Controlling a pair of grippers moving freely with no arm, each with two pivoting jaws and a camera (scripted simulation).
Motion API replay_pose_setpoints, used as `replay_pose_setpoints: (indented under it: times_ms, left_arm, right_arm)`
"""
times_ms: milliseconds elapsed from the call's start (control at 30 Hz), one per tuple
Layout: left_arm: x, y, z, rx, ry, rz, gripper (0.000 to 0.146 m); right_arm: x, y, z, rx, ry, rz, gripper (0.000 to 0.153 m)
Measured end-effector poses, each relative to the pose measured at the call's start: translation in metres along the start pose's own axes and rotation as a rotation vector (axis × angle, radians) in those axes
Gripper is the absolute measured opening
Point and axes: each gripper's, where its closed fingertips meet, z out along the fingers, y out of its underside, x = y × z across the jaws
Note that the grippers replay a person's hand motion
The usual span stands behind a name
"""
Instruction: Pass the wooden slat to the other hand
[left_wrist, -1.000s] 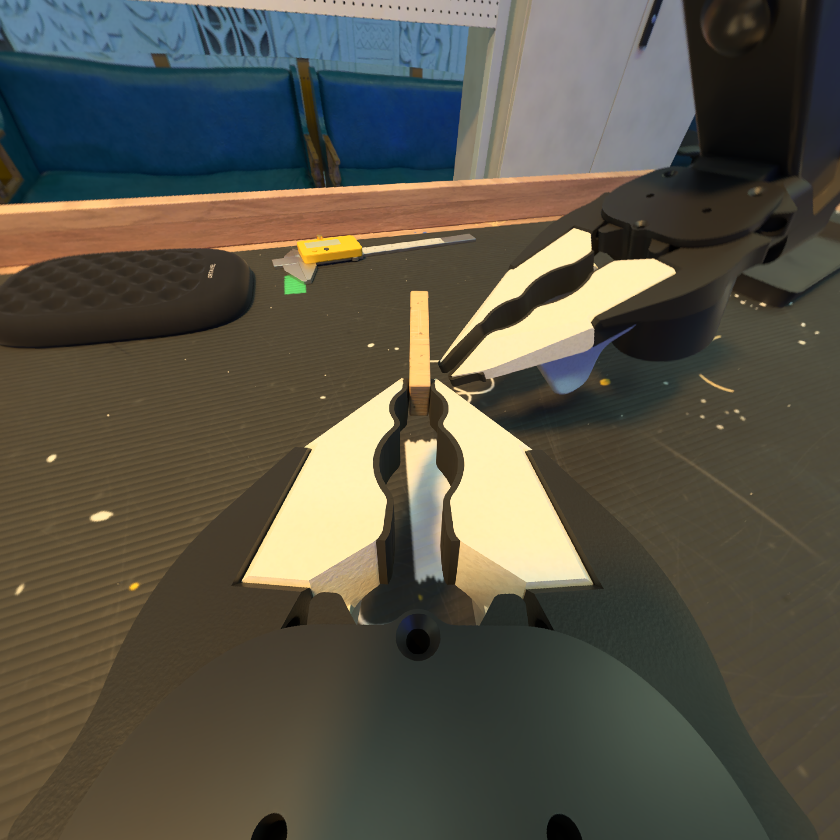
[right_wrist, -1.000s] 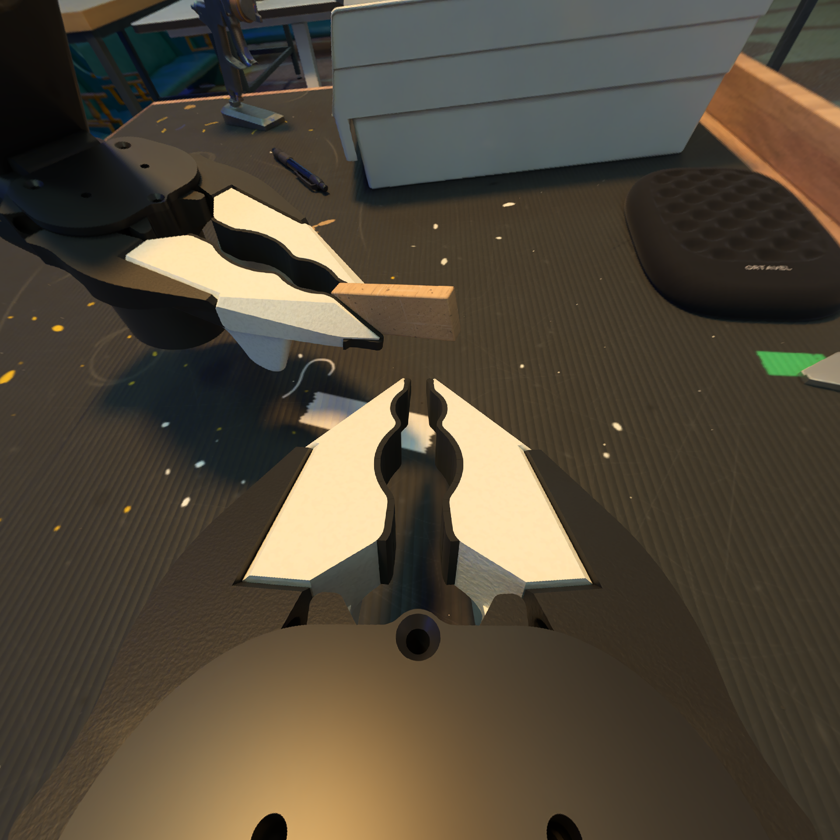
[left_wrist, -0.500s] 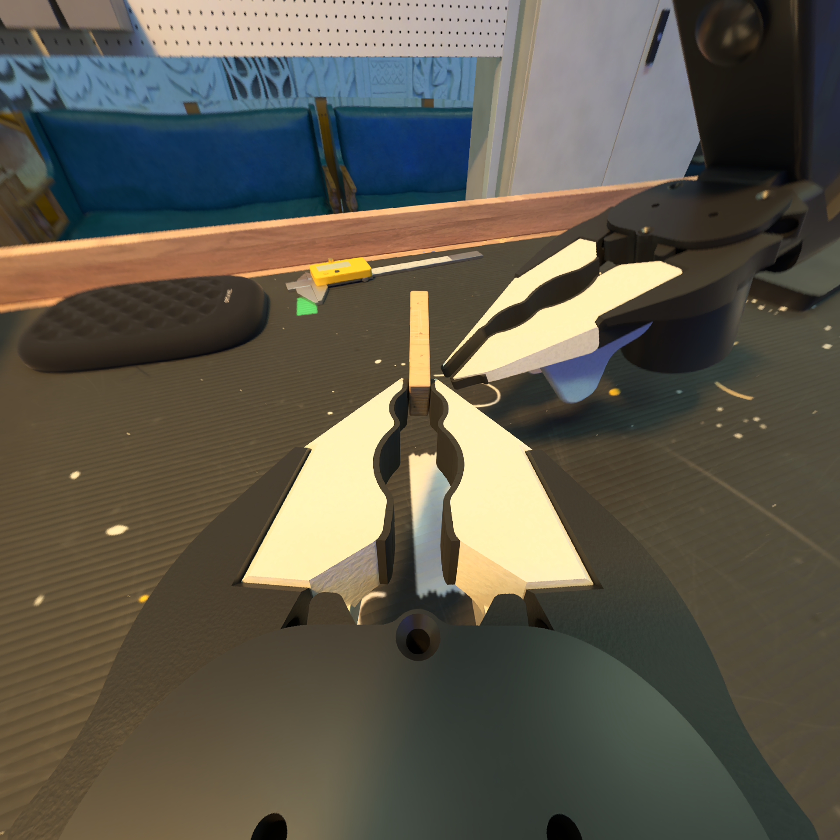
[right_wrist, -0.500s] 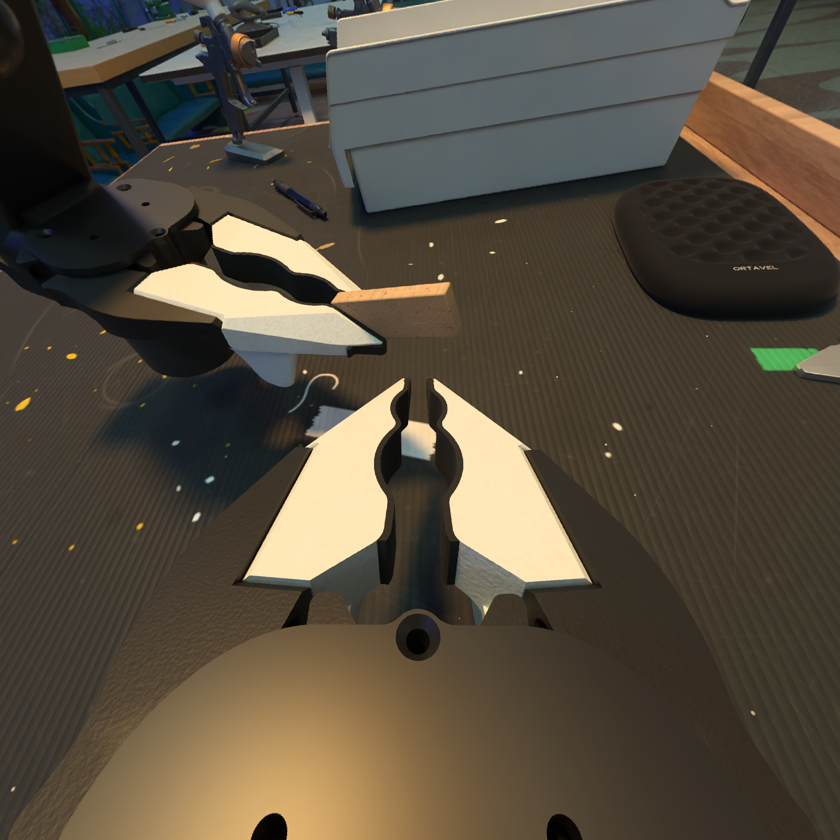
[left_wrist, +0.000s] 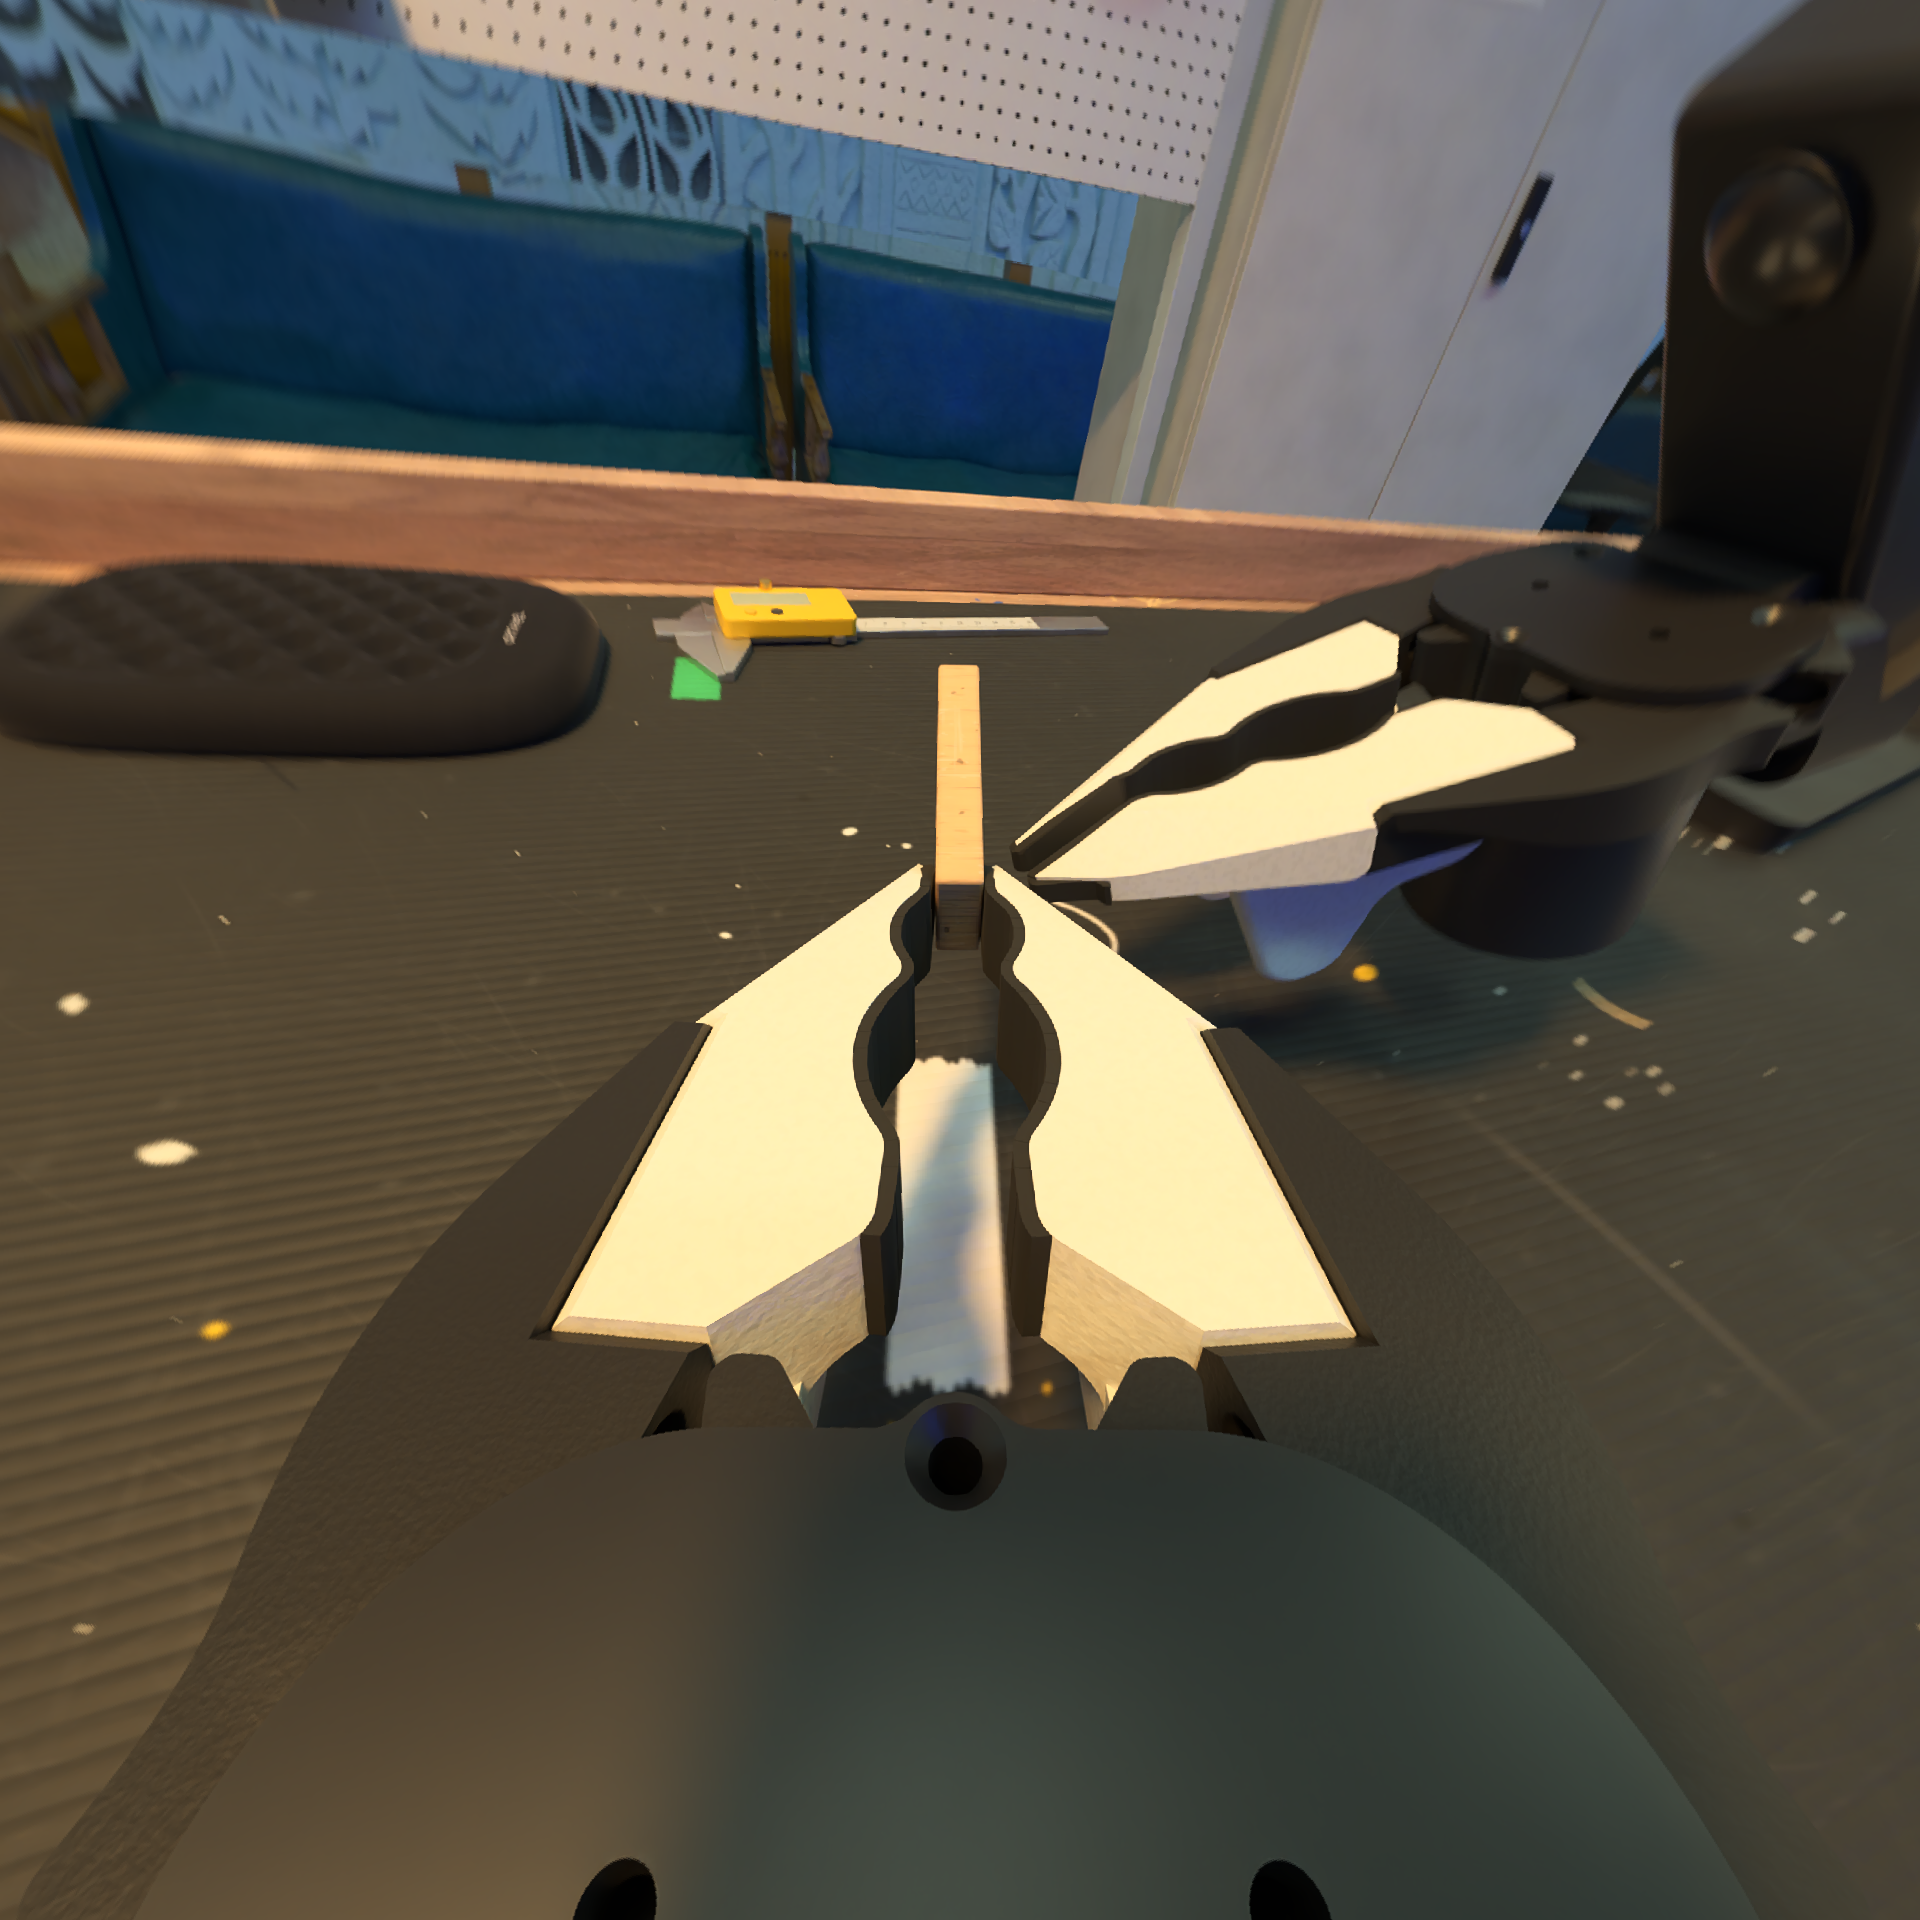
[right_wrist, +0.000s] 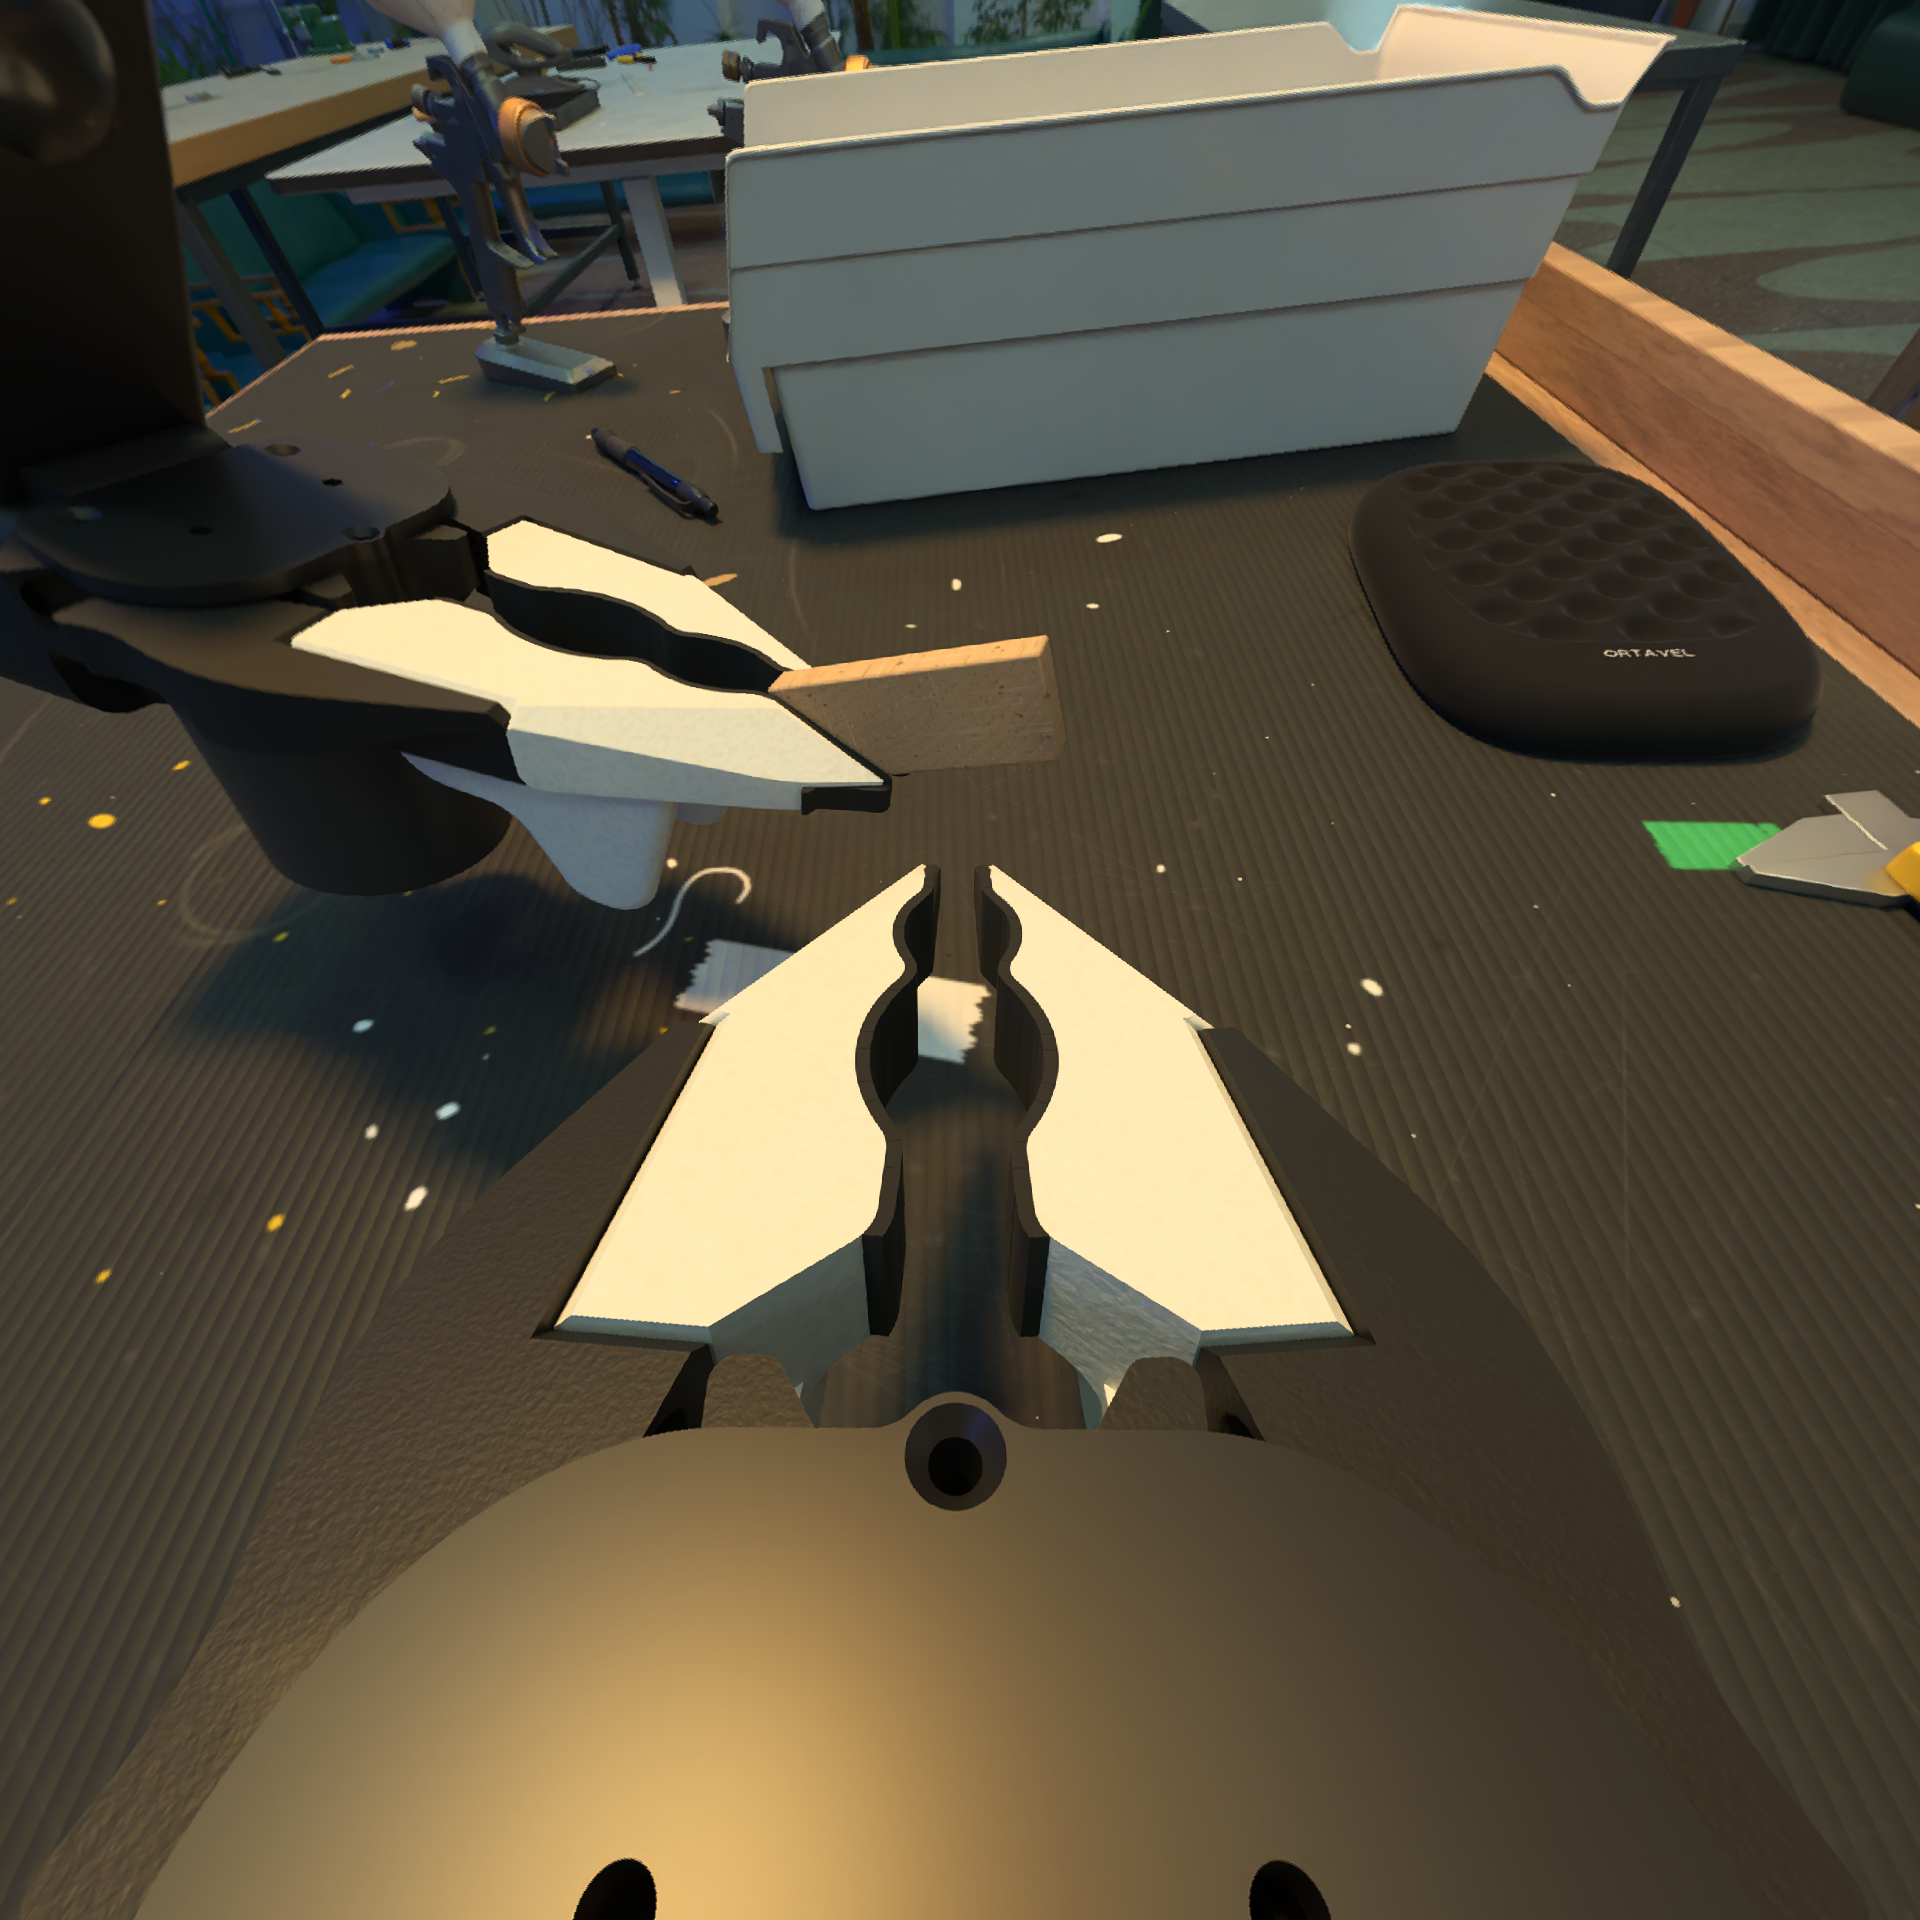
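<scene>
The wooden slat (left_wrist: 958, 769) is a short light-brown strip. My left gripper (left_wrist: 958, 894) is shut on its near end, and the slat sticks out forward, held above the dark mat. In the right wrist view the slat (right_wrist: 935, 701) juts right from the left gripper (right_wrist: 831, 738), ahead and left of my right gripper (right_wrist: 958, 883). The right gripper's jaws stand almost together with nothing between them. In the left wrist view the right gripper (left_wrist: 1039, 868) has its tips just right of the slat, apart from it.
A black wrist pad (right_wrist: 1579, 613) lies at the right by the wooden rail (right_wrist: 1714, 416). A white bin (right_wrist: 1143, 312) stands at the back. A pen (right_wrist: 655, 473), a yellow caliper (left_wrist: 790, 613), a green piece (left_wrist: 694, 681) and a white paper scrap (right_wrist: 727, 971) lie on the mat.
Both grippers have risen above the mat, so more of the background shows. The left keeps its hold on the slat. The right stays empty beside it.
</scene>
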Motion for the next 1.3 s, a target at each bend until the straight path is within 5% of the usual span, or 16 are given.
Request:
replay_pose_setpoints:
  times_ms: [267, 767, 1300]
  left_arm:
    - [-0.0010, 0.0027, -0.0004, -0.030, 0.025, 0.156, 0.008]
    - [-0.0019, 0.0094, 0.0018, -0.101, 0.150, -0.300, 0.008]
    - [0.0003, 0.0064, 0.0020, -0.059, 0.108, -0.175, 0.008]
  right_arm:
    - [-0.0002, 0.0005, 0.0002, -0.002, -0.010, 0.004, 0.006]
    - [-0.0005, 0.0029, 0.0013, -0.025, 0.060, -0.153, 0.006]
    - [-0.0032, -0.0016, -0.0011, 0.008, 0.062, -0.175, 0.006]
